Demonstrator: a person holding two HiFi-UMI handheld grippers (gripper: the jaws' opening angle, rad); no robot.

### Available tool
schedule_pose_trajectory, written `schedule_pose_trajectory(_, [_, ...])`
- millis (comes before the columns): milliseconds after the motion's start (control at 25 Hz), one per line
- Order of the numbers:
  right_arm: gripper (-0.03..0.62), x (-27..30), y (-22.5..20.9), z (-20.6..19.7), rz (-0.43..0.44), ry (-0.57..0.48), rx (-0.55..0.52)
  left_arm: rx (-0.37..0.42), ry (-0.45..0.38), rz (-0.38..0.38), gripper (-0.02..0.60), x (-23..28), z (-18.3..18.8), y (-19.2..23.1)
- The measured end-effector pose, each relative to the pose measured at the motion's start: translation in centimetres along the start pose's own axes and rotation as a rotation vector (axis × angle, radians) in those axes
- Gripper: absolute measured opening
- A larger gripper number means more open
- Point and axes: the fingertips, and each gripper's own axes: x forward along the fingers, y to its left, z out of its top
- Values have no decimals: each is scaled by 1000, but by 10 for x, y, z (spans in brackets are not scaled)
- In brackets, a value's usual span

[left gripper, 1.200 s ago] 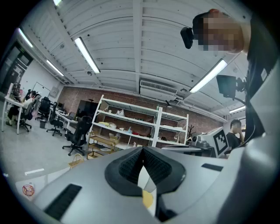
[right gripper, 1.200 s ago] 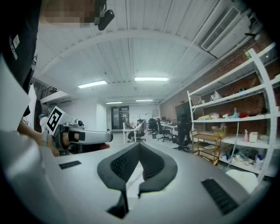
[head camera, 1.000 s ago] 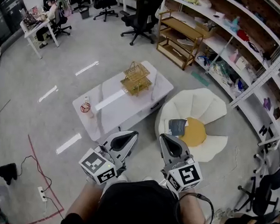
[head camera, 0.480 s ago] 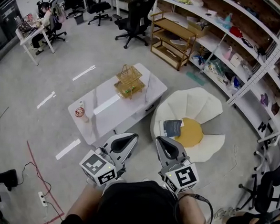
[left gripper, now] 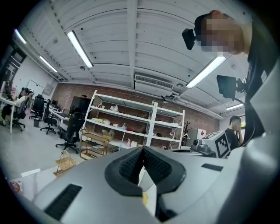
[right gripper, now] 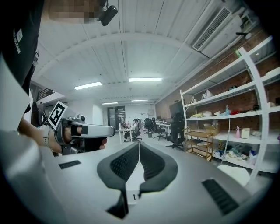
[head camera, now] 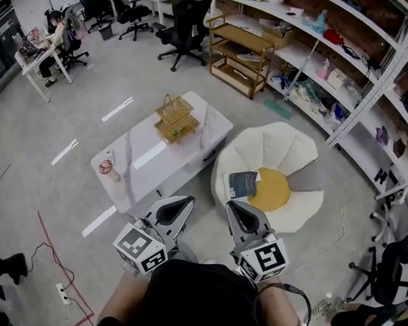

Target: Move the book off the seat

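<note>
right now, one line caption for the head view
Left gripper and right gripper shut and empty, book lying on the white seat beside the low table.

Floor before seat free; low table crowds seat's left; shelving behind; office chair near right.

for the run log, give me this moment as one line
phase: pre-grasp | left gripper: shut, empty | right gripper: shut, empty | book: on seat, untouched
</note>
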Motion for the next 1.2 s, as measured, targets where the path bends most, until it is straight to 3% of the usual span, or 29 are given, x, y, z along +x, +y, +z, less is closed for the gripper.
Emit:
schedule_pose_trajectory(440, [17, 23, -29, -7, -16, -5, 4, -15, 4, -30, 6, 32, -2, 27])
schedule_pose_trajectory(920, [17, 82, -52, -10, -5, 47, -13, -68, -2, -9, 6, 59, 7, 100])
schedule_pose_trajectory(1200, [17, 115, -69, -9, -34, 72, -21, -88, 22, -54, 6, 83, 6, 128])
